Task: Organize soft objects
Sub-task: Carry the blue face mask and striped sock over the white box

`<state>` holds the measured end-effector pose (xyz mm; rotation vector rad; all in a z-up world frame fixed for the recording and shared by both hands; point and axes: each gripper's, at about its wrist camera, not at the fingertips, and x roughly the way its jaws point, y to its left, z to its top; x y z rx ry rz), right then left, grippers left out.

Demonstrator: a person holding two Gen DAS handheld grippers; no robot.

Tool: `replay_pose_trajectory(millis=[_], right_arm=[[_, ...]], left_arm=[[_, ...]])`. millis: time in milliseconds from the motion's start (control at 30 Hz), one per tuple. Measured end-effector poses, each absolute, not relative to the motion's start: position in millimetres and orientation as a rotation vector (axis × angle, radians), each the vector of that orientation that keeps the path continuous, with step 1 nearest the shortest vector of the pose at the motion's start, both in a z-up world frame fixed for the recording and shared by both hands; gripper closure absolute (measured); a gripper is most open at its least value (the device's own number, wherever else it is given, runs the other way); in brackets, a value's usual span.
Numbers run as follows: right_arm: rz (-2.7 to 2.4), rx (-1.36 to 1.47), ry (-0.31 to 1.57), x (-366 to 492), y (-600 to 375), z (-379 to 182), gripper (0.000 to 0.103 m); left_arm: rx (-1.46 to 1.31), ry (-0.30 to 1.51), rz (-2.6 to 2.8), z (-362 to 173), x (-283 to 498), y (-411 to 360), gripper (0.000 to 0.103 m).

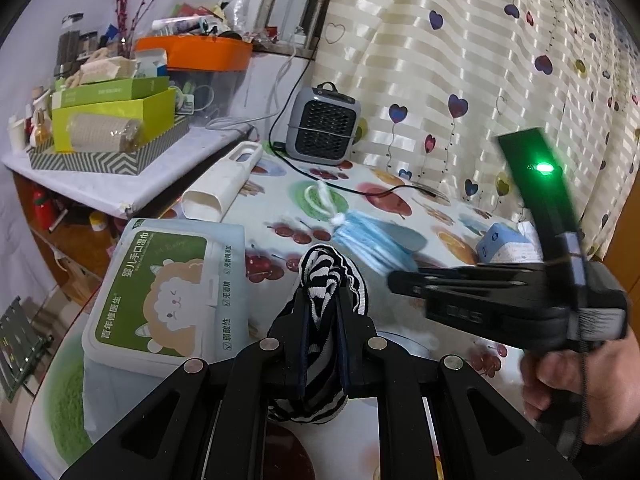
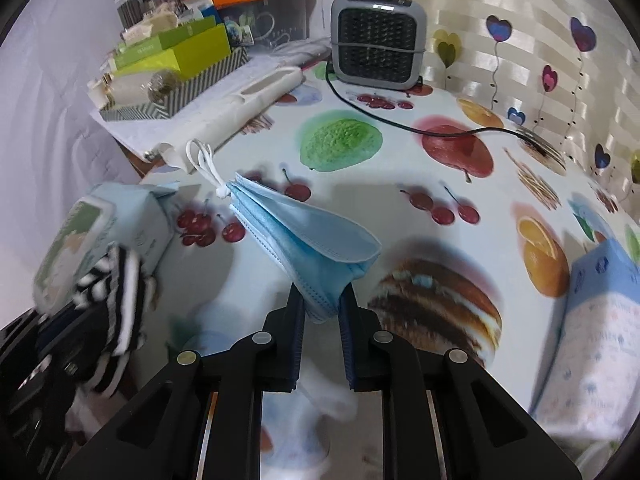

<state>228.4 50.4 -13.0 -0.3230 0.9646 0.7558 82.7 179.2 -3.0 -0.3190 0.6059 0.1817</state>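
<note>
My left gripper point(image 1: 322, 300) is shut on a black-and-white striped cloth point(image 1: 328, 276), which bunches up above the jaws and hangs below them. The same striped cloth point(image 2: 116, 300) shows at the left of the right wrist view. My right gripper point(image 2: 320, 300) is shut on the lower edge of a folded blue face mask point(image 2: 308, 240); the mask fans out forward and its white ear loops point(image 2: 204, 164) trail away to the upper left. In the left wrist view the blue mask point(image 1: 372, 240) and the right gripper point(image 1: 404, 280) sit just right of the cloth, with a hand on the handle.
A fruit-print tablecloth point(image 2: 400, 160) covers the table. A wet-wipes pack point(image 1: 160, 292) lies at the left, a blue tissue pack point(image 2: 596, 320) at the right. A grey heater point(image 2: 378, 50) with its black cable stands at the back. A cluttered side shelf point(image 1: 104, 140) is at left, a curtain behind.
</note>
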Motion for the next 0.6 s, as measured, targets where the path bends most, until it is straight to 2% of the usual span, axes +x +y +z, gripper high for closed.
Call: replay_pose_trajectory(millis=[600], right_arm=[[0.771,-0.155,0.849,168.1,-29.0,46.5,0.086]], left_arm=[[-0.271,0.606,0.201,13.3,76.1,157.9,0.092]])
